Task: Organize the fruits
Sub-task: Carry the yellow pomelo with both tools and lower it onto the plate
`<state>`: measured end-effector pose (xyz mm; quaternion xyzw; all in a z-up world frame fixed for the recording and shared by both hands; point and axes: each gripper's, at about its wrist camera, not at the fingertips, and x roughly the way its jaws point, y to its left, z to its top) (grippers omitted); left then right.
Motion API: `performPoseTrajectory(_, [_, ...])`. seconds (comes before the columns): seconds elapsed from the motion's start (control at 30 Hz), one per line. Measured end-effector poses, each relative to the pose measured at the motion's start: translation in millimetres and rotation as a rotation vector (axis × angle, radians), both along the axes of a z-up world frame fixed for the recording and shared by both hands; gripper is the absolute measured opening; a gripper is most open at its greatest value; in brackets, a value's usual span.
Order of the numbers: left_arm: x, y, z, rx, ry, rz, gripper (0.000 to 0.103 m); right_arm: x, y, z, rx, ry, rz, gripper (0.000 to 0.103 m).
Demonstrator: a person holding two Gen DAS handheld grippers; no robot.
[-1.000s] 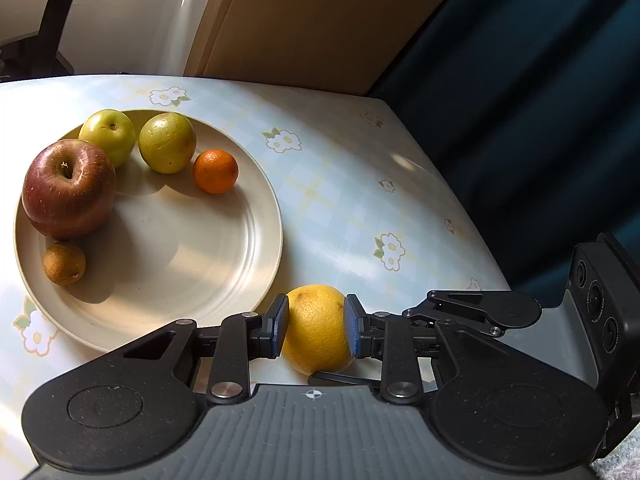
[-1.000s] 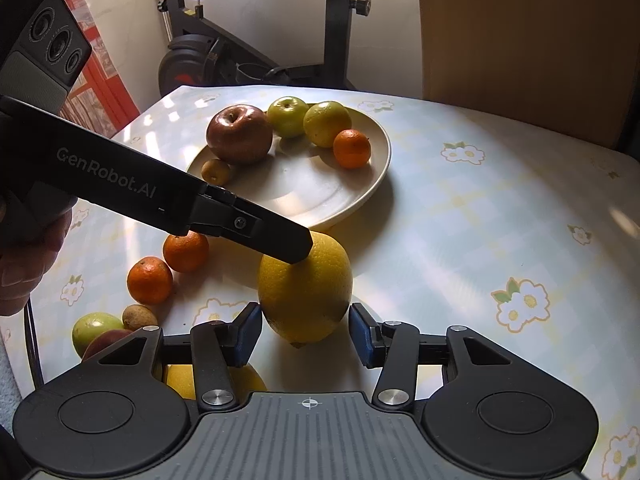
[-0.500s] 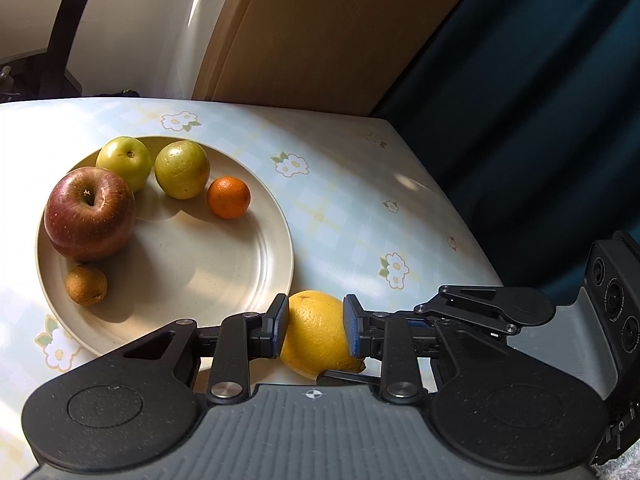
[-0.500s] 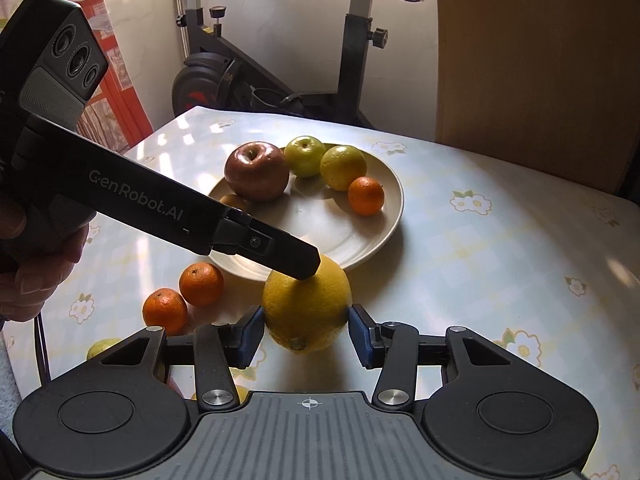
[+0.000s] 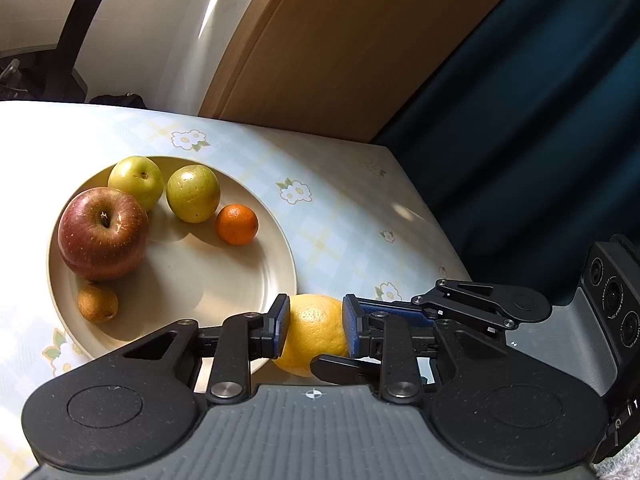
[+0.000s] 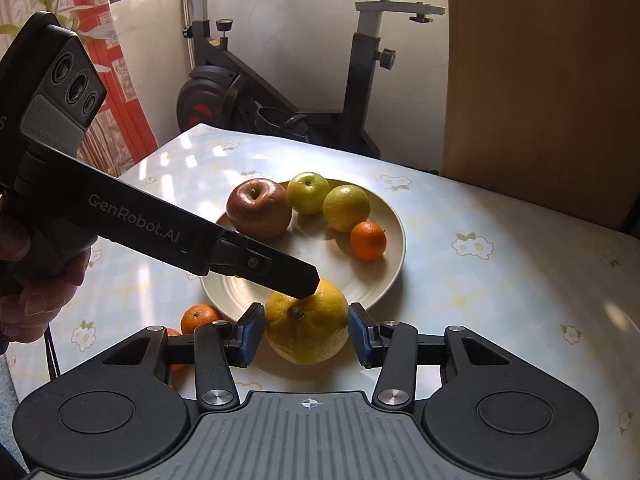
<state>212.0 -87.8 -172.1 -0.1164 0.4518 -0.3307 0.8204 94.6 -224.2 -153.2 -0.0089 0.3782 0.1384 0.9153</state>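
Gripping the yellow citrus (image 5: 316, 332), left gripper (image 5: 314, 330) jaws clamp it.

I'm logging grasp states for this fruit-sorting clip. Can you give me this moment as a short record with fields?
held fruit: large yellow citrus, at the plate's near rim
left gripper: shut on the citrus, both pads touching it
right gripper: open, pads flanking the citrus with gaps on both sides
plate: red apple, two green fruits, small orange, small brown fruit
off plate: tangerine on the tablecloth
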Motion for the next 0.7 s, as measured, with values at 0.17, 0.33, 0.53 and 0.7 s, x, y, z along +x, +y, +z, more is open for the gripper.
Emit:
performPoseTrajectory(0.17, [3,7,1,0.004,-0.005,0.037,0.030,4,9,0,-0.035,-0.029,0.010,0.042])
performPoseTrajectory(0.33, [11,17,1,0.021,-0.008,0.086,0.029,14,14,-1,-0.037,-0.048,0.004,0.042])
performPoseTrajectory(0.53, [22,25,-4,0.030,0.002,0.130,0.028,25,18,-5,-0.029,-0.055,0.000,0.042])
performPoseTrajectory(0.7, [28,30,-8,0.055,0.008,0.153,0.027,36,18,-10,-0.017,-0.051,-0.003,0.041])
